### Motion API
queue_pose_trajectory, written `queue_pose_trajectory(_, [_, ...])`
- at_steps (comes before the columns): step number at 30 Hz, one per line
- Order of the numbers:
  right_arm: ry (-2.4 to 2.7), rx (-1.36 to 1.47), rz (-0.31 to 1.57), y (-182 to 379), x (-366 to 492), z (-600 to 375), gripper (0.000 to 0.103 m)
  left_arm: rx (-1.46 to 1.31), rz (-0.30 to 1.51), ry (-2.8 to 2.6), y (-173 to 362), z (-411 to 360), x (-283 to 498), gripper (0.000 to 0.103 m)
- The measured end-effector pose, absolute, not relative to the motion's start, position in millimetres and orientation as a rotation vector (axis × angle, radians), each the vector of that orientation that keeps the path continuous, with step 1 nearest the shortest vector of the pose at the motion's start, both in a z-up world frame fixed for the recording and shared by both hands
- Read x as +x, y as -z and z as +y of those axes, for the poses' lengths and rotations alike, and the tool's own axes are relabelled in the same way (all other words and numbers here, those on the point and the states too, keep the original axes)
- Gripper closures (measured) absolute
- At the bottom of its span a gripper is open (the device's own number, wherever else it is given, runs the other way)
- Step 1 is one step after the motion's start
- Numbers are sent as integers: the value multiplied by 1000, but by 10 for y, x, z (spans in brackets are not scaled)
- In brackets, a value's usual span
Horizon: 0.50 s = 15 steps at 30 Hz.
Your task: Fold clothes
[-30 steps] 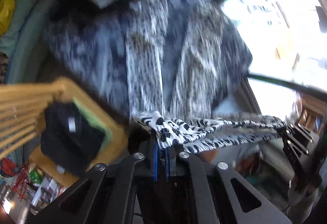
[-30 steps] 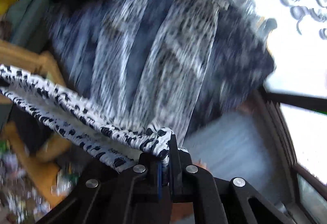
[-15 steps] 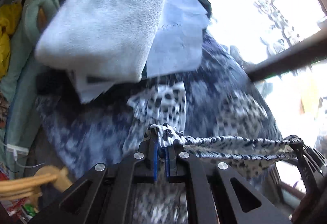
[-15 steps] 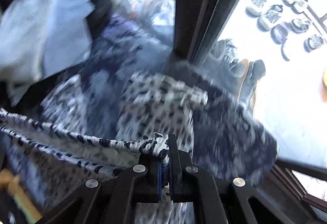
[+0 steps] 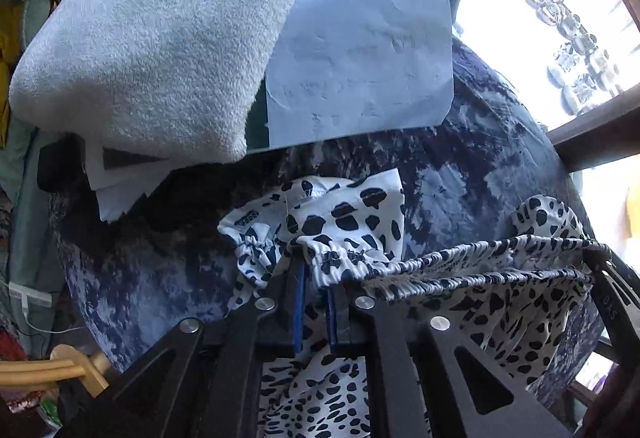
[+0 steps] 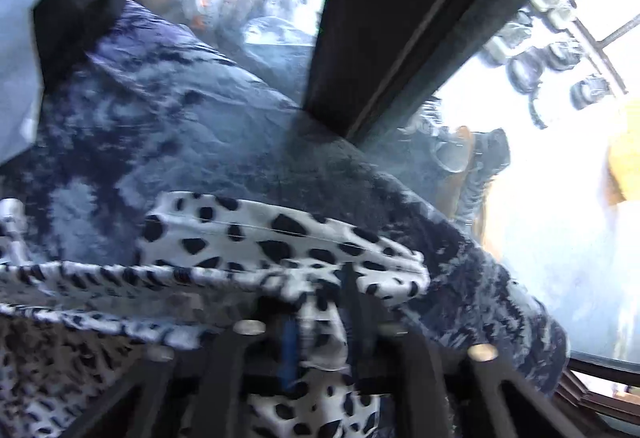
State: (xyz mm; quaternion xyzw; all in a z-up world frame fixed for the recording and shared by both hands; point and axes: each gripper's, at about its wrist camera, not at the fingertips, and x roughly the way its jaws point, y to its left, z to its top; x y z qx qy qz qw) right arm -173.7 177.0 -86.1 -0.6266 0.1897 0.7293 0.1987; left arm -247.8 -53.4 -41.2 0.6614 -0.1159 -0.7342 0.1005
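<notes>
A white garment with dark spots (image 5: 340, 214) lies on a blue mottled blanket (image 5: 480, 166). Its elastic waistband (image 5: 472, 262) stretches between my two grippers. My left gripper (image 5: 314, 278) has its jaws slightly parted with the gathered waistband edge between the tips. My right gripper (image 6: 320, 302) also has its jaws slightly parted around the garment (image 6: 248, 230), blurred by motion. The right gripper's fingers (image 5: 608, 294) show at the right edge of the left wrist view.
A folded light towel (image 5: 160, 38) and a sheet of paper (image 5: 360, 50) lie at the back of the blanket (image 6: 180, 126). A dark window post (image 6: 400, 18) rises behind. A wooden chair part (image 5: 68, 370) sits lower left. Bright windows are on the right.
Both grippers moved forward over the blanket, carrying the waistband toward the garment's far end, folding it. Jaws that were tightly shut now look slightly parted.
</notes>
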Motion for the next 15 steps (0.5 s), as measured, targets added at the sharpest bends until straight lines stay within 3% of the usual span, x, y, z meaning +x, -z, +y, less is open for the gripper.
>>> queue_pose_trajectory(2, [-2026, -1731, 542, 852, -1718, 1813, 67, 1926, -346, 2195, 320, -520, -2506, 82])
queue_pose_trajectory(4, [-2015, -1710, 582, 816, -1687, 1877, 62, 1903, -352, 2211, 210, -503, -2520, 64])
queue_pose_trajectory(7, [-1995, -1689, 622, 741, -1646, 1941, 61, 1867, -404, 2228, 30, -475, -2440, 42])
queue_pose_trajectory(10, [-1985, -1652, 651, 636, -1562, 1975, 54, 1851, -456, 2248, -110, -455, -2322, 33])
queue_pose_trajectory(15, [-2022, -1617, 922, 559, -1536, 2061, 53, 1865, -413, 2275, -263, -540, -2224, 32])
